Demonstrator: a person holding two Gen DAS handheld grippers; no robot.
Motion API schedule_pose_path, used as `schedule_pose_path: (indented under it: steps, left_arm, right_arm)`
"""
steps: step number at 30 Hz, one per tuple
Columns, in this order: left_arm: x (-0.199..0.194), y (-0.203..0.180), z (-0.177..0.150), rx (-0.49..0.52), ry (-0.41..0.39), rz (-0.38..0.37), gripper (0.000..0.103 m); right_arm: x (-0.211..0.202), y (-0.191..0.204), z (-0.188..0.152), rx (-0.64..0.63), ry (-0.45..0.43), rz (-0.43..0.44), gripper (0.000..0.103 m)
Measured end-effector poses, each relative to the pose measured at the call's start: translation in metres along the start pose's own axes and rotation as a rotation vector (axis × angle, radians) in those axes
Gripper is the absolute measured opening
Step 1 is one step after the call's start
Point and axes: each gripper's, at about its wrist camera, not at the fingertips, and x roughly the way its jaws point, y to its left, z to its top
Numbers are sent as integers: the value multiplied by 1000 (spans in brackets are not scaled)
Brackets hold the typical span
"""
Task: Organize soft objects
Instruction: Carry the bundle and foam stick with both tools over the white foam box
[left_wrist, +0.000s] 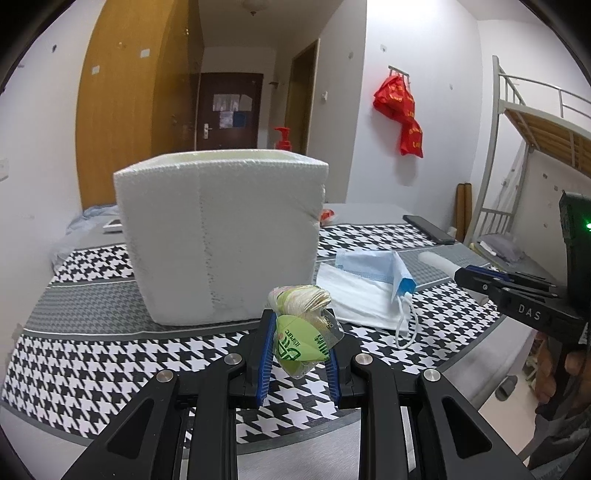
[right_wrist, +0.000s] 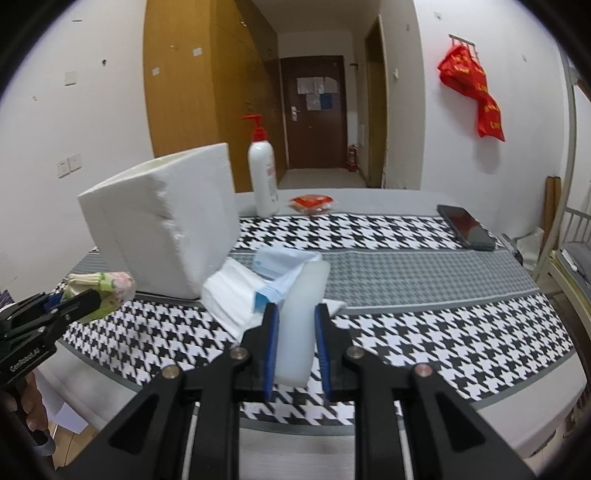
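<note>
Grippers both clamped: left gripper (left_wrist: 300, 345) squeezes a squashy green tissue pack (left_wrist: 301, 328) mid-body; right gripper (right_wrist: 296, 334) pinches a light, slick white roll (right_wrist: 301, 325).

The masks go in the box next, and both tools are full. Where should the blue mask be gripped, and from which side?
Probably by its raised folded edge, coming from above on the near side. The blue mask lies on the white masks, so that lifted fold gives a pinch without catching them or the ear loop.
</note>
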Motion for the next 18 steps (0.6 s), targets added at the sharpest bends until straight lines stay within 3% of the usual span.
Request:
schedule_pose_path:
  steps: [18]
  left_arm:
    - [-35,19,8,-35,-78,128,26]
  right_arm:
    - [-6,49,19,-118,-64,159,23]
